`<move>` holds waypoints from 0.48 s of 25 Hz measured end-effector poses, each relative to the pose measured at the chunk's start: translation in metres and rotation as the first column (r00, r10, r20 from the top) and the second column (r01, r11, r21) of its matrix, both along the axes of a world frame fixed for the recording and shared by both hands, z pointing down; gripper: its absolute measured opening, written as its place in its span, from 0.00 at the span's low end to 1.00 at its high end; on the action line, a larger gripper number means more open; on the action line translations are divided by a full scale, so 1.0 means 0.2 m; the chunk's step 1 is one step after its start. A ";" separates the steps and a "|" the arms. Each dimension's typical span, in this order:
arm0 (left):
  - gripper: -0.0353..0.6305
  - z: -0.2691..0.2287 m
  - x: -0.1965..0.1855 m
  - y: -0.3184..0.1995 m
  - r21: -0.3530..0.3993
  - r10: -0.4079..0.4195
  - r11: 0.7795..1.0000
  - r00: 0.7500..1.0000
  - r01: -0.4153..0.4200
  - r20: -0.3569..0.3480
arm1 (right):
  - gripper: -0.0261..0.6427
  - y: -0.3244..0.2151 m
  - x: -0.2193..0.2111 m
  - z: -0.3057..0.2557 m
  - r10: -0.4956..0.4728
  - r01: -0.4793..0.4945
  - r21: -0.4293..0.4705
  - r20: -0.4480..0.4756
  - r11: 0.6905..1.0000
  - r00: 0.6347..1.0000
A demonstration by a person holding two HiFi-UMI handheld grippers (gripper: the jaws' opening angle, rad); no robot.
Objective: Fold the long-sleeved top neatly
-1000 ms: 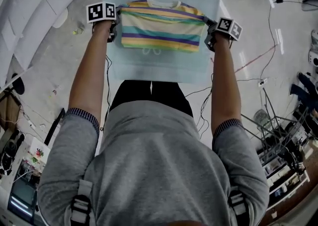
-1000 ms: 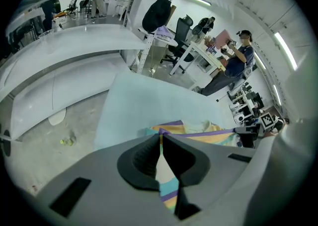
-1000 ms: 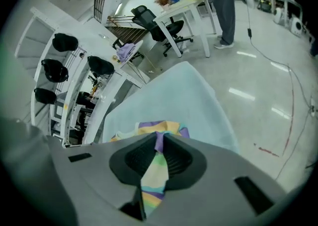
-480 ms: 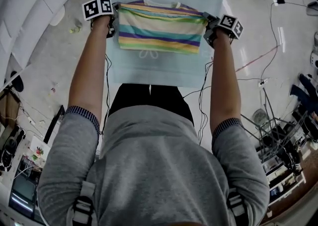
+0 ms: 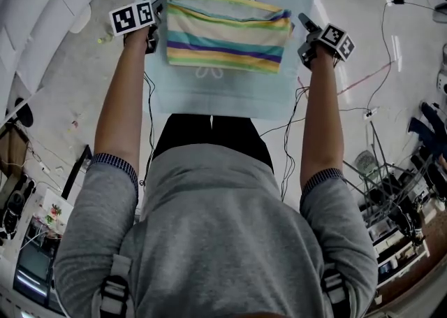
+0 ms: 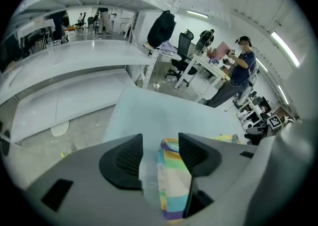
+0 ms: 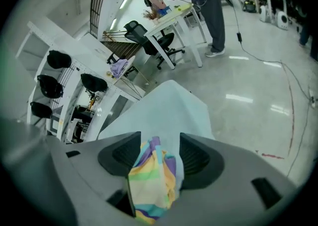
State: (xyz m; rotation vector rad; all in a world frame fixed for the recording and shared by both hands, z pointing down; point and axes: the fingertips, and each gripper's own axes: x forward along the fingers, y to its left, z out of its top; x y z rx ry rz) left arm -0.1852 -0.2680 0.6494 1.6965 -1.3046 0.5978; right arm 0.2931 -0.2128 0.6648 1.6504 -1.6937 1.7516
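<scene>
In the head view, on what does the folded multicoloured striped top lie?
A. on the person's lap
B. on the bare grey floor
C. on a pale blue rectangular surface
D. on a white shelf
C: the folded multicoloured striped top rests flat on the pale blue rectangular surface, and bare parts of that surface show around it on every side.

Top: grey short-sleeved shirt (image 5: 223, 240), sleeve hems edged in fine dark stripes
Legs: black trousers (image 5: 209, 135)
Shoulders: grey straps (image 5: 115, 285) with dark buckles
Left gripper (image 6: 160, 143): grey shell, black ribbed pads, black-and-white marker cube (image 5: 133, 17)
Right gripper (image 7: 160, 143): grey shell, black ribbed pads
Cables (image 5: 288, 135): thin, black, trailing from both grippers
</scene>
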 end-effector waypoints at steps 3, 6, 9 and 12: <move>0.43 -0.04 0.01 0.07 0.044 0.064 0.997 0.998 -0.065 0.018 | 0.43 0.05 -0.05 -0.05 -0.095 0.098 0.055 -0.051 0.994 0.994; 0.43 -0.10 0.06 0.14 0.105 0.177 0.978 0.983 -0.182 0.056 | 0.42 0.09 -0.17 -0.12 -0.238 0.252 0.115 -0.128 0.961 0.963; 0.43 -0.15 0.16 0.20 0.164 0.327 0.925 0.938 -0.342 0.113 | 0.42 0.12 -0.32 -0.17 -0.390 0.430 0.157 -0.230 0.889 0.892; 0.43 -0.18 0.27 0.25 0.197 0.492 0.830 0.851 -0.522 0.182 | 0.40 0.15 -0.44 -0.19 -0.541 0.613 0.167 -0.332 0.772 0.772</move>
